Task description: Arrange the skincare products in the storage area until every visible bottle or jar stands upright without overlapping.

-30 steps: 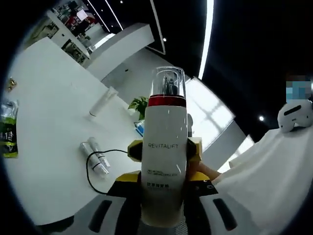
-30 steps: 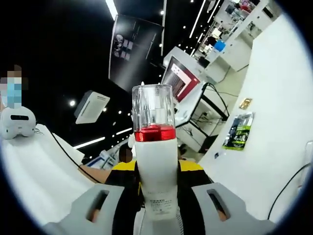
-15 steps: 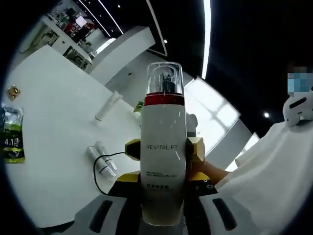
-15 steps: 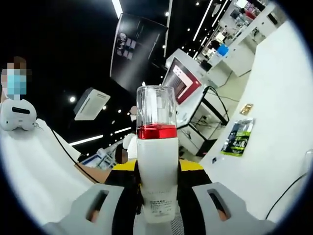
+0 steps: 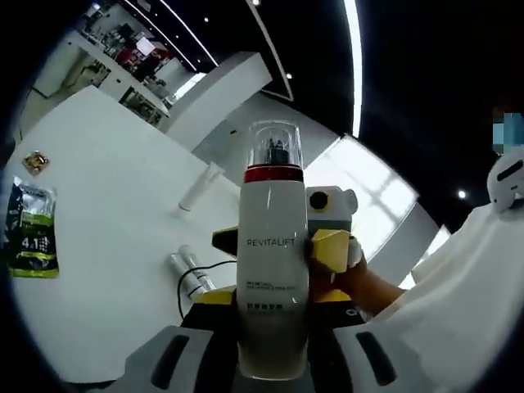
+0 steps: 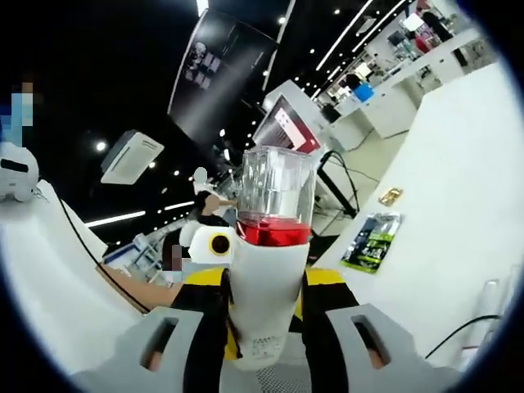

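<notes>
Left gripper (image 5: 274, 372) fingers closed on the lower body of a white bottle (image 5: 273, 295); label "REVITALIFT" faces the camera, red band and clear cap (image 5: 274, 146) on top, bottle held up off the white table (image 5: 98, 270) and upright in frame. Right gripper (image 6: 264, 368) fingers also clamped on the same bottle (image 6: 266, 307), seen from the plain back side with only small print low down; red band and clear cap (image 6: 274, 188) at 12 o'clock.

Left gripper view: the other gripper, yellow (image 5: 332, 250), sits just behind the bottle at 3 o'clock, held by a hand (image 5: 360, 282) with a white sleeve (image 5: 458, 311) at 4 o'clock. On the table, two small tubes (image 5: 190, 272) lie at 9 o'clock beside a black cable (image 5: 192, 282); a white tube (image 5: 201, 187) lies further out at 10 o'clock; a green sachet (image 5: 33, 241) at the far 9 o'clock edge, a small gold item (image 5: 34, 161) past it.

Right gripper view: the opposite gripper's yellow parts (image 6: 323, 278) show just behind the bottle. The green sachet (image 6: 370, 243) lies on the table (image 6: 458, 205) at 3 o'clock, the gold item (image 6: 390, 196) just above it. White sleeve (image 6: 57, 286) at 8 o'clock, a monitor (image 6: 286, 127) in the background at 12 o'clock.
</notes>
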